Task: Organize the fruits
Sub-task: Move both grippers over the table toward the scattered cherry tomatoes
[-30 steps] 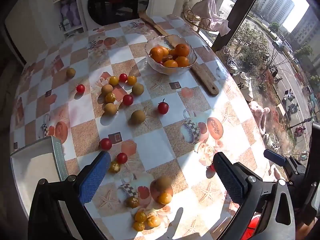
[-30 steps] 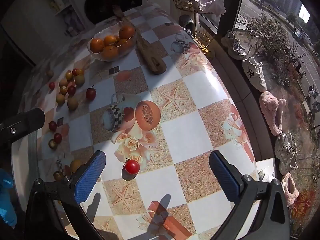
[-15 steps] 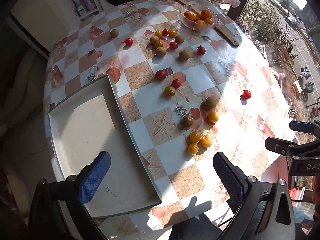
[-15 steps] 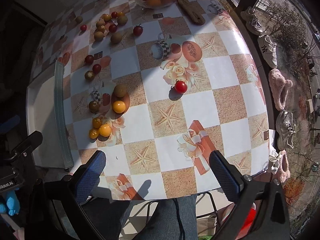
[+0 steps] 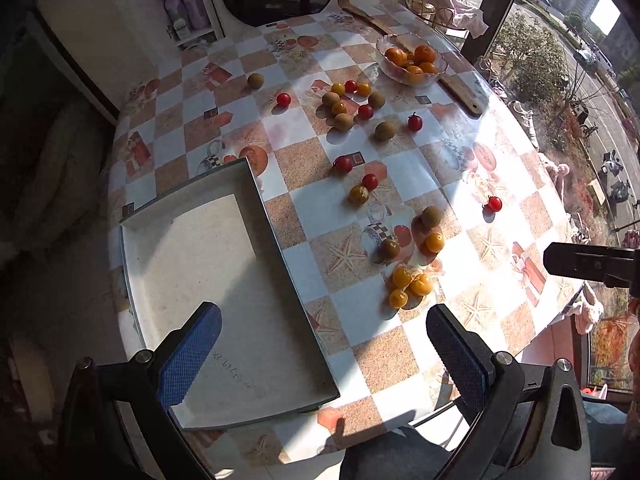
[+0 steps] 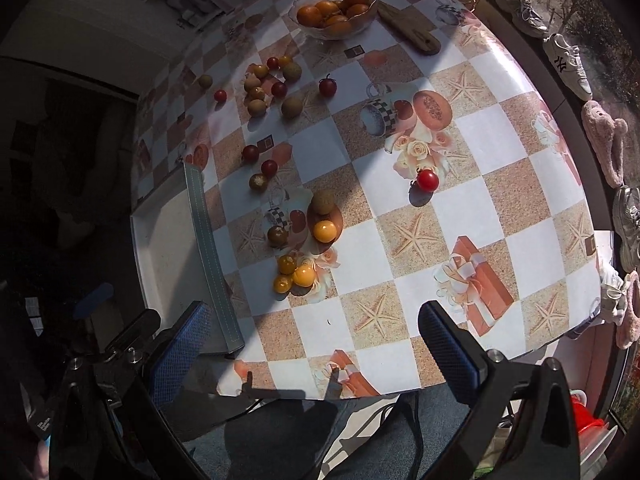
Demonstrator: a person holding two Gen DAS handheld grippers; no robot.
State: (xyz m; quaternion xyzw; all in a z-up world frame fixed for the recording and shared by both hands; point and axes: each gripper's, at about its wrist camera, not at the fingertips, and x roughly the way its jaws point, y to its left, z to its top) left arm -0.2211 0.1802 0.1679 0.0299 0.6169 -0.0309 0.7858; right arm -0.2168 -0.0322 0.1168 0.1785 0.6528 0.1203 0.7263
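Several small fruits lie loose on the patterned table (image 5: 304, 208): red cherry tomatoes, yellow-orange ones and brownish round ones. A yellow cluster (image 5: 408, 284) (image 6: 294, 274) sits nearest me, and a lone red tomato (image 5: 494, 203) (image 6: 427, 180) lies to the right. A grey tray (image 5: 208, 280) (image 6: 168, 240) rests empty at the table's near left. My left gripper (image 5: 324, 344) hovers open above the tray's near right corner. My right gripper (image 6: 316, 340) hangs open over the table's near edge. Neither holds anything.
A glass bowl of oranges (image 5: 412, 62) (image 6: 336, 12) stands at the far side beside a long wooden board (image 5: 460, 88) (image 6: 412, 32). A person's legs in blue trousers (image 6: 320, 432) are below the table edge. Shoes and slippers (image 6: 600, 140) lie on the floor to the right.
Both grippers pulled back and up from the table over the last second, from close above the fruit to a high view near its front edge. Both stayed open.
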